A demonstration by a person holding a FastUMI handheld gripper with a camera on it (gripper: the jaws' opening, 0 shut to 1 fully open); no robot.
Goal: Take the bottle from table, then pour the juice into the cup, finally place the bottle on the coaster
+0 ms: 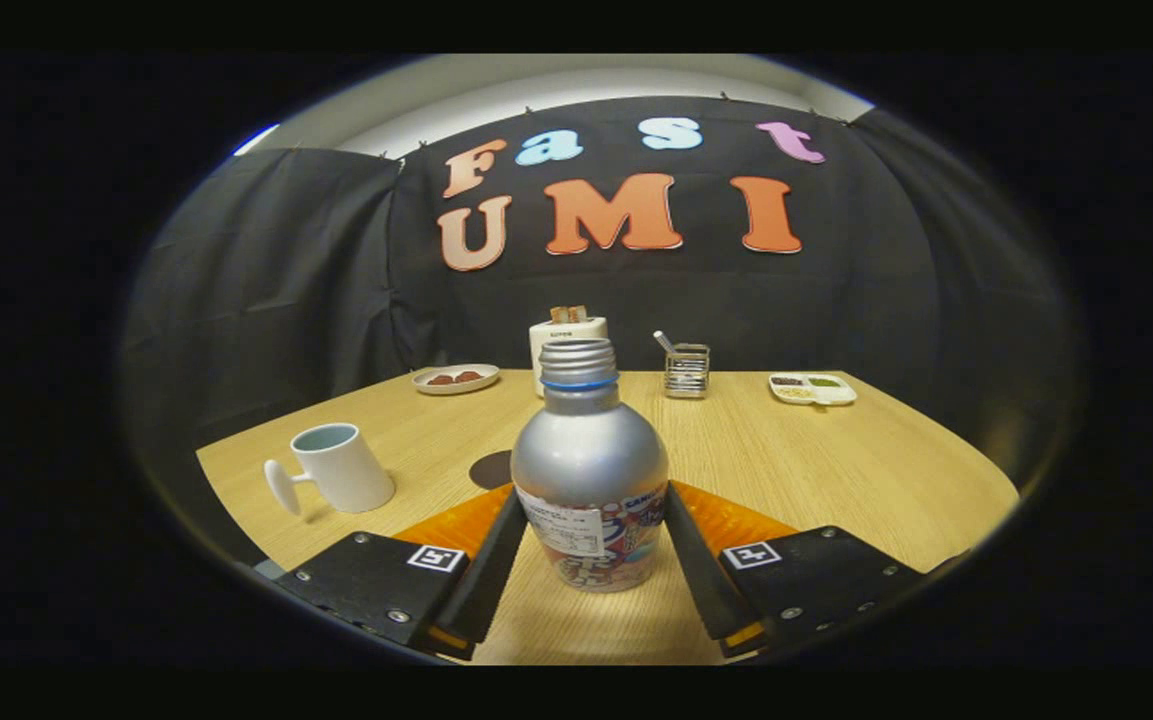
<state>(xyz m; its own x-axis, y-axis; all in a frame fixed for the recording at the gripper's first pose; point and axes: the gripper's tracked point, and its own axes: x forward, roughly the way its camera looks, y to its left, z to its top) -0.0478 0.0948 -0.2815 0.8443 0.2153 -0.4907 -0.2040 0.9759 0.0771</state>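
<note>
Dim, warm overhead light; sharp centre, fisheye-bent edges.

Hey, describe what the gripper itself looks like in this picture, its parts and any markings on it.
The gripper has two long, narrow fingers that angle inward from two flat black blocks. Each block carries silver screw heads and a small square black-and-white marker tag near its inner corner. Ribbed orange panels show behind the fingers. No cables are visible.

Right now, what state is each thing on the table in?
Bottle: upright, cap off, gripped between the fingers.
Gripper: fingers pressing the bottle's two sides.
Cup: upright beside the bottle, contents not visible.
Coaster: bare, behind the bottle.
Plate: holds brown pieces.
Toaster: toast sticking up.
Rack: holds a utensil.
Tray: compartments filled.
</note>
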